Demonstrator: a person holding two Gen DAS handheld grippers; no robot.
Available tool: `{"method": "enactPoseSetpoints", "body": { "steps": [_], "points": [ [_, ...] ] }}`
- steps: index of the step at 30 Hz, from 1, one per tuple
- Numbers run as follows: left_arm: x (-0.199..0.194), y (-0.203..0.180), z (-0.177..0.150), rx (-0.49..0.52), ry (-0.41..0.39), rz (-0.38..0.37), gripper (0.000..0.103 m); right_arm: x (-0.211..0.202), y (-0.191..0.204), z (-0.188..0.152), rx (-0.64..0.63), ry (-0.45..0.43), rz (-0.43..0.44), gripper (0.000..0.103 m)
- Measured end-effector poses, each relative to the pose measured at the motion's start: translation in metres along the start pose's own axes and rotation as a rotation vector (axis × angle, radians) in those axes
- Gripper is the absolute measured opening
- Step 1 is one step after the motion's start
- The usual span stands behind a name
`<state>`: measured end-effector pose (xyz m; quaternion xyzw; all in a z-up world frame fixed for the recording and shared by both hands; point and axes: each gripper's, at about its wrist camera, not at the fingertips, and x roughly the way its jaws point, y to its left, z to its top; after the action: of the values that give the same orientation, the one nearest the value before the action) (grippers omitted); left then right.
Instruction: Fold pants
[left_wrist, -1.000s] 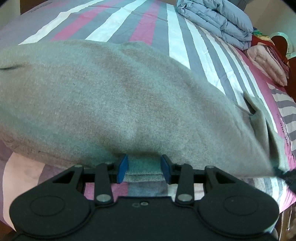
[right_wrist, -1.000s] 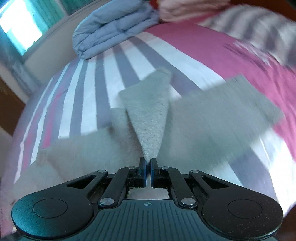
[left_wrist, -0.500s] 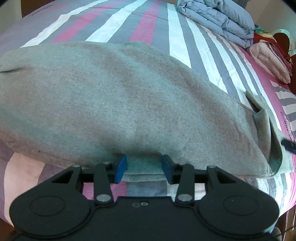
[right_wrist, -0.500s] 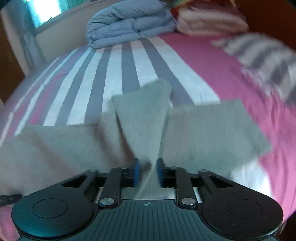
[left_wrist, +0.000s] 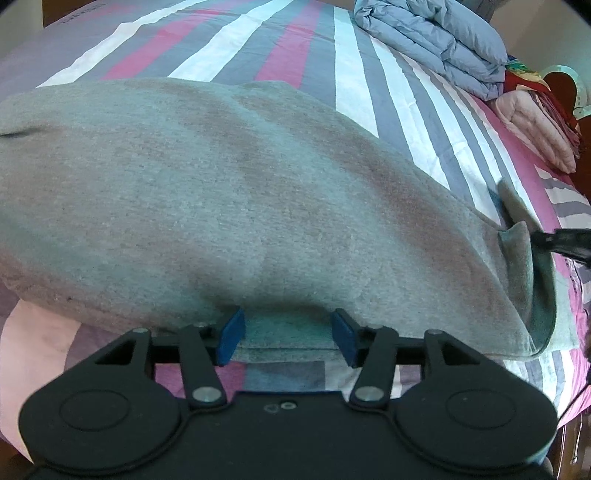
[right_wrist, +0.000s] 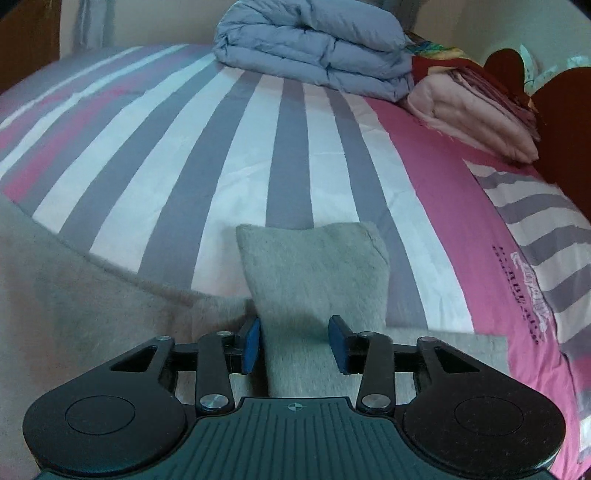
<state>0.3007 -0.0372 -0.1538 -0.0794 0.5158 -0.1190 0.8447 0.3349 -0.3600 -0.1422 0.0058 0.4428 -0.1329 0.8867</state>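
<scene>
Striped bed (right_wrist: 229, 155) serves as folding surface; grey pants (left_wrist: 221, 192) spread flat across near side, doubled edge toward camera. Left gripper (left_wrist: 288, 338) straddles that edge, jaws opening, pads clear of cloth (apparently letting go). Right gripper (right_wrist: 293, 343) stands apart around upturned flap (right_wrist: 314, 266), not pinching.
</scene>
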Motion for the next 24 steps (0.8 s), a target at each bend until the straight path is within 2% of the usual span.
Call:
{"method": "enactPoseSetpoints", "body": {
  "steps": [5, 8, 13, 15, 20, 24],
  "points": [
    [0.001, -0.001, 0.001, 0.014, 0.002, 0.002, 0.045, -0.035, -0.061, 0.000, 0.224, -0.101, 0.044, 0.004],
    [0.002, -0.003, 0.001, 0.017, 0.001, 0.005, 0.045, -0.065, -0.110, -0.018, 0.357, -0.165, 0.057, 0.004],
    [0.002, -0.010, -0.001, 0.037, -0.003, 0.030, 0.045, -0.045, -0.168, -0.091, 0.576, -0.014, 0.071, 0.004],
    [0.002, -0.012, -0.002, 0.042, -0.003, 0.040, 0.045, -0.039, -0.186, -0.115, 0.703, 0.002, 0.128, 0.004],
    [0.003, -0.018, -0.002, 0.048, -0.002, 0.065, 0.046, -0.022, -0.216, -0.130, 0.854, -0.006, 0.235, 0.007],
    [0.003, -0.020, -0.002, 0.049, -0.004, 0.075, 0.046, -0.013, -0.236, -0.133, 0.965, -0.007, 0.239, 0.008]
  ]
}}
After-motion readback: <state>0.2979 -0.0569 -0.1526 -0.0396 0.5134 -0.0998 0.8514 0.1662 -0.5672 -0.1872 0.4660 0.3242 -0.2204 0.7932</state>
